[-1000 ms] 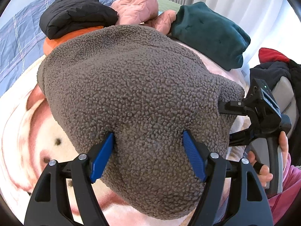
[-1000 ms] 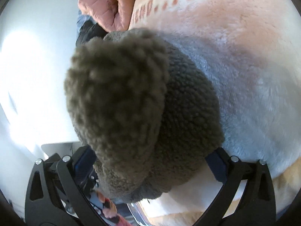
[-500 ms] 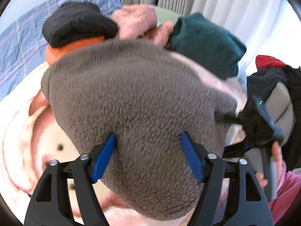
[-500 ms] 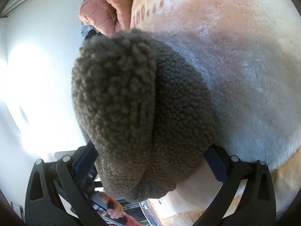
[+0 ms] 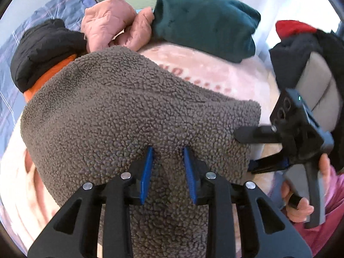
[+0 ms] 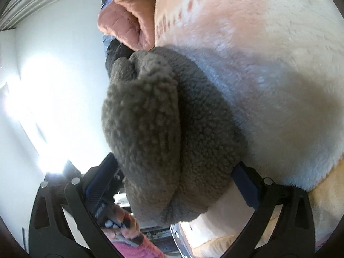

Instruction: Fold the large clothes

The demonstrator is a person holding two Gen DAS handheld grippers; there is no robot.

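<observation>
A grey fleece garment lies folded on a pale pink blanket. My left gripper points down onto its near part. The jaws are closing, and the blue pads pinch a ridge of fleece between them. My right gripper, held by a hand, comes in from the right at the fleece's edge, one finger over it and one under. In the right wrist view the right gripper stands wide, with the thick rolled fold of fleece filling the gap between its fingers.
Beyond the fleece lie a folded teal garment, a pink quilted jacket and a black jacket on an orange one. A blue checked sheet is at the back left. Dark and red clothes hang over a chair on the right.
The left jaws have narrowed from wide apart to a tight pinch on the fleece. The left view has shifted, so more blanket shows past the fleece. The right gripper has slid along the fold.
</observation>
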